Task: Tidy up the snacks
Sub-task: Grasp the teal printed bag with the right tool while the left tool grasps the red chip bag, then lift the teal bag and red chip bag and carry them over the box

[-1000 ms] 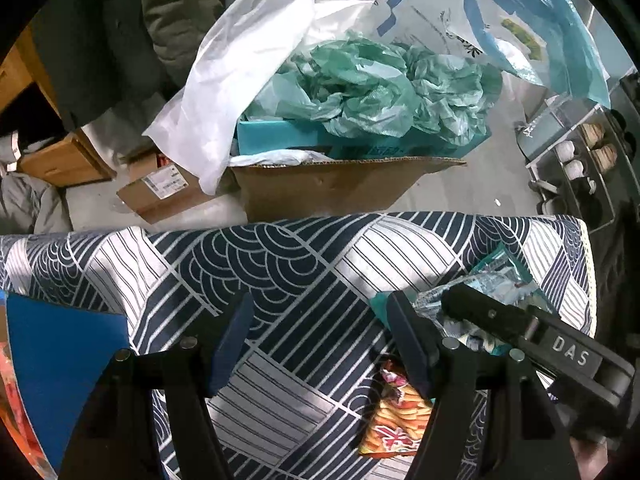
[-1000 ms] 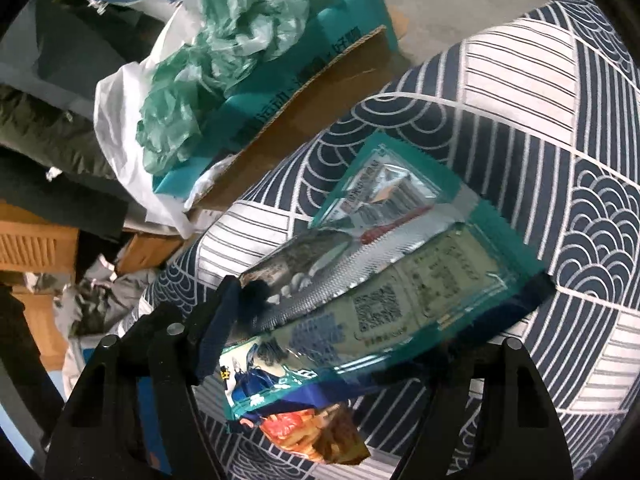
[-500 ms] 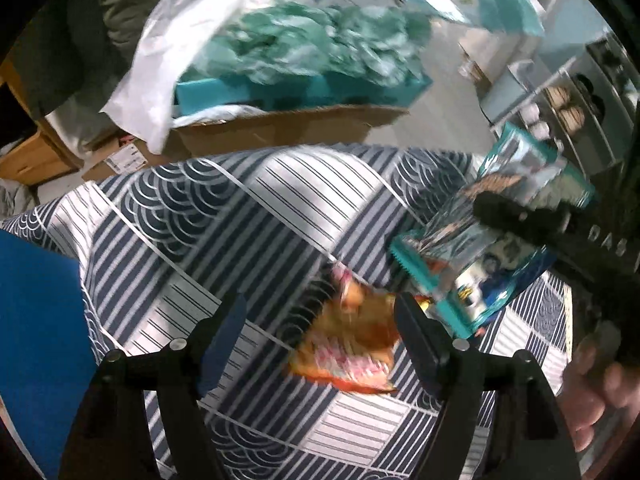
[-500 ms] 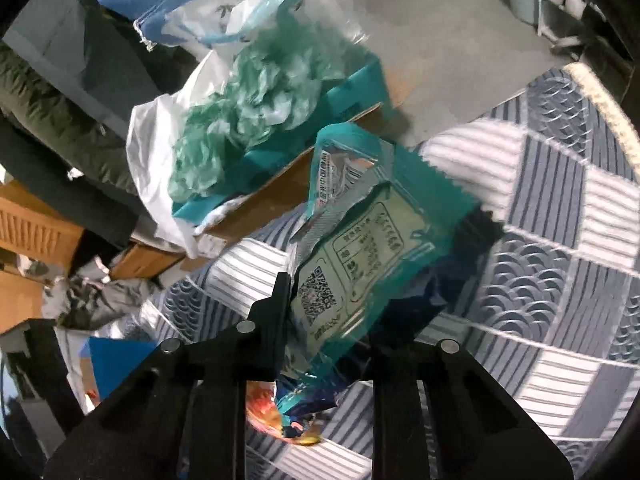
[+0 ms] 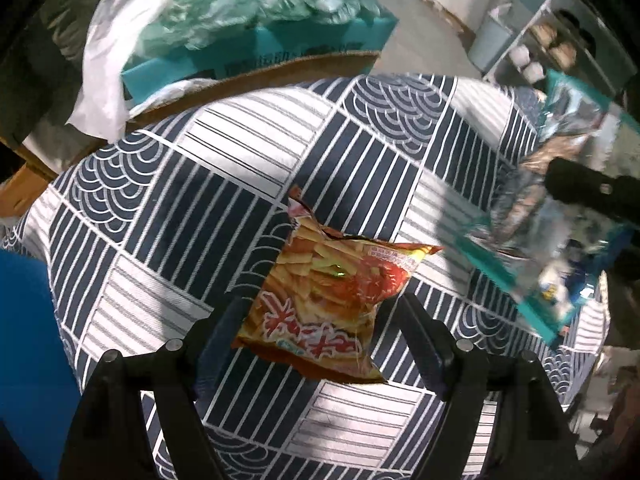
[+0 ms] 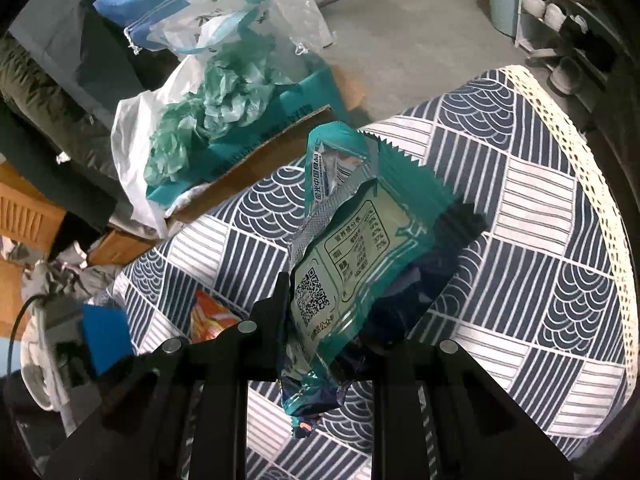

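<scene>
An orange-red snack packet lies flat on the navy-and-white patterned tablecloth. My left gripper points down over it, jaws opening. The packet's near end sits between the fingers, and the pads are not pressing it. My right gripper is shut on a teal snack packet and holds it up off the cloth, its printed back facing the camera. In the left wrist view, that teal packet hangs blurred at the right under the right gripper. The orange packet peeks out at lower left.
Beyond the table's far edge stands a cardboard box holding a teal carton and crumpled green paper, with a white plastic bag beside it. A shoe rack stands at far right. A blue surface borders the cloth at left.
The right gripper closed on the teal packet and lifted it off the cloth, uncovering the orange packet. The left gripper moved over the orange packet and its jaws widened.
</scene>
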Demonstrator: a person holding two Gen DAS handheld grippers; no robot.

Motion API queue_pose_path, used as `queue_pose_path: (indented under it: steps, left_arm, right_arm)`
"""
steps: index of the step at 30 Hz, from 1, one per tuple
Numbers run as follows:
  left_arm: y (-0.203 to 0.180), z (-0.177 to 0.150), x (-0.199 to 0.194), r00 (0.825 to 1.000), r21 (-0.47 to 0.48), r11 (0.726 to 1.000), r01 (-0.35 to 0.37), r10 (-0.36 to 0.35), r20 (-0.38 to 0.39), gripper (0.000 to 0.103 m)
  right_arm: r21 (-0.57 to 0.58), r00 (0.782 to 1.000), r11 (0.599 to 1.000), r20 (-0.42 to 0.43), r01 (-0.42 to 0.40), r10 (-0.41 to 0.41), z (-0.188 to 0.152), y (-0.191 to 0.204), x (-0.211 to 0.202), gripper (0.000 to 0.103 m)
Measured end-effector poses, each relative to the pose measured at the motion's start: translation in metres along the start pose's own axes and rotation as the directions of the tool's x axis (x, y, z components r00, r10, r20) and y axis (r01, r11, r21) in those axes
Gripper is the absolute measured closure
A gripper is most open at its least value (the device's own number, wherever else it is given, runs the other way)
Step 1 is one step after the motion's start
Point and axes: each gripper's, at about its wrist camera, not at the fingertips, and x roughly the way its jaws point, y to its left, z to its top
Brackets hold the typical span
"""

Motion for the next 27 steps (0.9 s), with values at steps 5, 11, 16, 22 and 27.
queue_pose_path:
  steps: [5,11,16,22,27]
  left_arm:
    - [-0.003,-0.002,0.007,0.999,0.034,0.999,-0.032,0.032,0.004,0.04]
    - [-0.006,-0.007,-0.002,0.999,0.069,0.997,-0.045,0.043,0.031,0.054]
    - [-0.004,-0.011,-0.023,0.997,0.069,0.997,-0.046,0.041,0.068,0.057]
    - [0.005,-0.014,-0.062,0.991,0.041,0.998,-0.044,0.038,0.13,0.057]
    - [0.025,-0.022,-0.099,0.984,-0.009,0.999,-0.038,0.039,0.172,0.057]
  right_arm:
    - [-0.046,1.0,0.998,0.008,0.031,-0.031,-0.007,0.001,-0.006,0.086]
    - [-0.099,0.998,0.994,0.018,0.055,-0.054,-0.013,0.01,-0.013,0.086]
    - [-0.138,0.998,0.988,0.021,0.068,-0.066,-0.018,0.022,-0.018,0.086]
    - [-0.191,0.996,0.978,0.04,0.083,-0.077,-0.025,0.04,-0.032,0.086]
    - [-0.225,0.997,0.972,0.049,0.063,-0.053,-0.032,0.059,-0.048,0.086]
